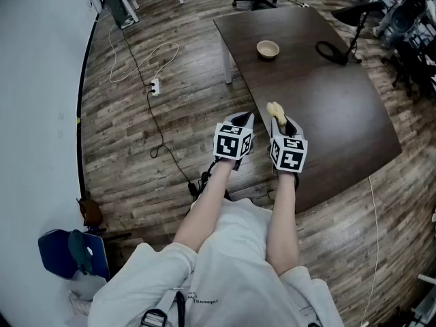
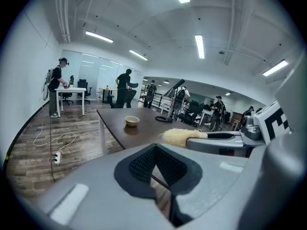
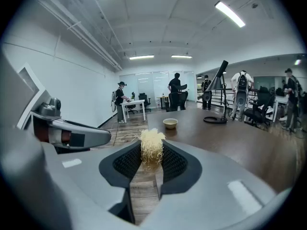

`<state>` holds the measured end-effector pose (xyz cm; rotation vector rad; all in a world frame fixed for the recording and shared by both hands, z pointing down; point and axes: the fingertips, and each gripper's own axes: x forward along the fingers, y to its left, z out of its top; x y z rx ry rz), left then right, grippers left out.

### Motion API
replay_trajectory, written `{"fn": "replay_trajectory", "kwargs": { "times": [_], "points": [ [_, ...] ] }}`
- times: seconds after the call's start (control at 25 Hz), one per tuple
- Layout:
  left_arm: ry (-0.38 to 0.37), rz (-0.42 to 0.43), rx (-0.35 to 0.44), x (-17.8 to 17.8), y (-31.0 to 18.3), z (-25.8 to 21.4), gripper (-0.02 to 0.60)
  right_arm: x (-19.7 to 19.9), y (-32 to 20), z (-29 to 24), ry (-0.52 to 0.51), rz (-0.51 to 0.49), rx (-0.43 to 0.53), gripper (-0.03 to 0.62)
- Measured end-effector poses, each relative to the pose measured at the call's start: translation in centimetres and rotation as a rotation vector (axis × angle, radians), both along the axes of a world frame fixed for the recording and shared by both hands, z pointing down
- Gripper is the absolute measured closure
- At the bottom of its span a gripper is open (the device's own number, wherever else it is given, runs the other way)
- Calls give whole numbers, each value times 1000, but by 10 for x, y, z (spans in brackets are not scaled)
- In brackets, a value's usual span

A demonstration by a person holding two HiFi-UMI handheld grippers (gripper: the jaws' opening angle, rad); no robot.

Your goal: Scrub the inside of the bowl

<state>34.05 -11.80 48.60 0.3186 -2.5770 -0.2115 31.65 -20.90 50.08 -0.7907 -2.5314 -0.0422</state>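
While the bowl (image 1: 268,49) sits upright toward the far end of the dark table (image 1: 332,118), both grippers hang at the near edge, well apart from it. Scrubbing not begun, by my reading.

Right gripper (image 3: 152,156): jaws pinching a pale, fibrous scrubber (image 1: 274,110), its tuft poking out past the tips. It looks gripped that way so the free fibres can reach the bowl's inner wall.

Left gripper (image 2: 153,150): jaws pressed together, nothing between them. It is level with the right one, just beside it, and is likely kept free to steady the bowl.

Both point forward toward the bowl. Next move probably a reach across the table.
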Motion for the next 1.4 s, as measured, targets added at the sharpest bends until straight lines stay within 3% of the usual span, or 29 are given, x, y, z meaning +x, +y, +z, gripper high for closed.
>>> {"fn": "replay_trajectory", "kwargs": {
  "times": [0.44, 0.68, 1.0, 1.2, 1.4],
  "points": [
    [-4, -10, -14, -1, 9, 7, 580, -12, 2, 17, 36, 2, -12, 465],
    [34, 17, -14, -18, 28, 19, 580, -35, 18, 22, 68, 11, -59, 456],
    [31, 30, 23, -71, 54, 20, 580, -80, 47, 15, 51, -14, -28, 450],
    [16, 68, 60, -111, 67, 17, 580, -112, 62, 15, 42, 7, -5, 450],
    [49, 109, 86, -143, 84, 25, 580, -139, 75, 25, 78, 45, 23, 450]
  ]
}}
